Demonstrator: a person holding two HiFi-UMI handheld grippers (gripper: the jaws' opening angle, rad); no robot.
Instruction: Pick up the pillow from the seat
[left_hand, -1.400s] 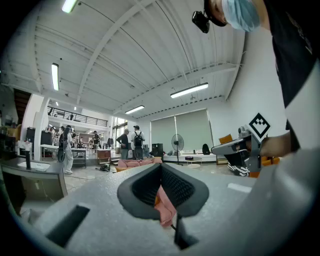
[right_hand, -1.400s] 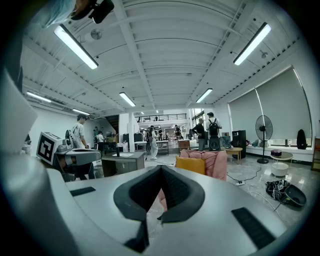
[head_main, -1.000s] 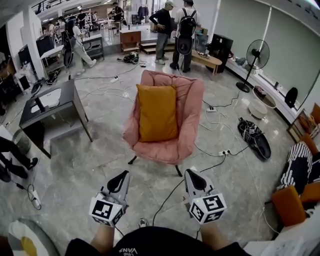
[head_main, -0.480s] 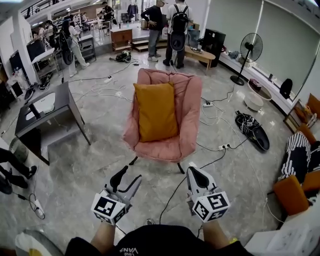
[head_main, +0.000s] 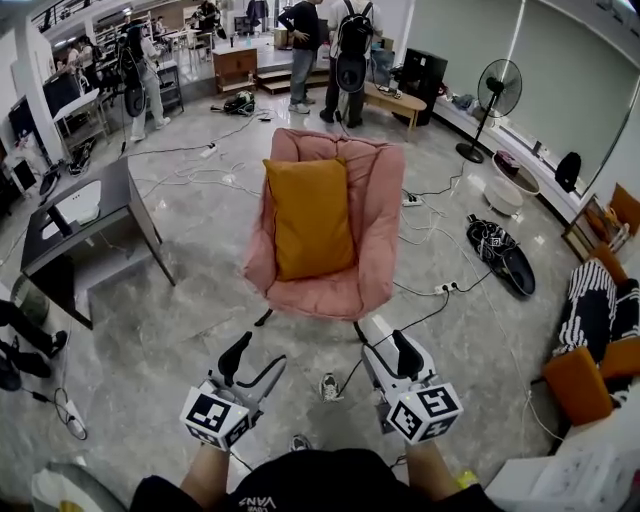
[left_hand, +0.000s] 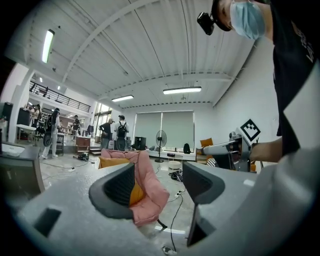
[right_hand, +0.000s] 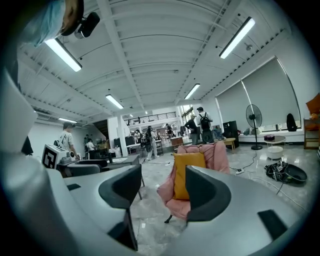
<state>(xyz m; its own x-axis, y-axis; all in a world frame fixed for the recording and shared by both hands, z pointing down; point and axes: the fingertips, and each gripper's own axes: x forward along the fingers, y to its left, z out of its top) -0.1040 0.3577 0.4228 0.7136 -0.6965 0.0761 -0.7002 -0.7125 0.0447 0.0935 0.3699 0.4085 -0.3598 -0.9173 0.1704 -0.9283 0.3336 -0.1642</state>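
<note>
Two claws low in front of me. My left claw (head_main: 256, 358) is opening wide, nothing between its jaws. Orange pillow (head_main: 308, 215) stands against the pink armchair (head_main: 378, 230) back, well ahead. My right claw (head_main: 388, 338) is opening wide too, empty.

I see a grey stone floor (head_main: 180, 330), polished and a little shiny. On it a pink armchair (head_main: 375, 215) stands on thin dark legs. An orange pillow (head_main: 310, 215) leans upright against its back, with the lower edge on the seat. Black and white cables (head_main: 425, 318) run over the floor around the chair, and a white power strip (head_main: 447, 289) lies near its right side. A dark table (head_main: 95, 215) stands to the left, and a standing fan (head_main: 497, 92) is far to the right.
</note>
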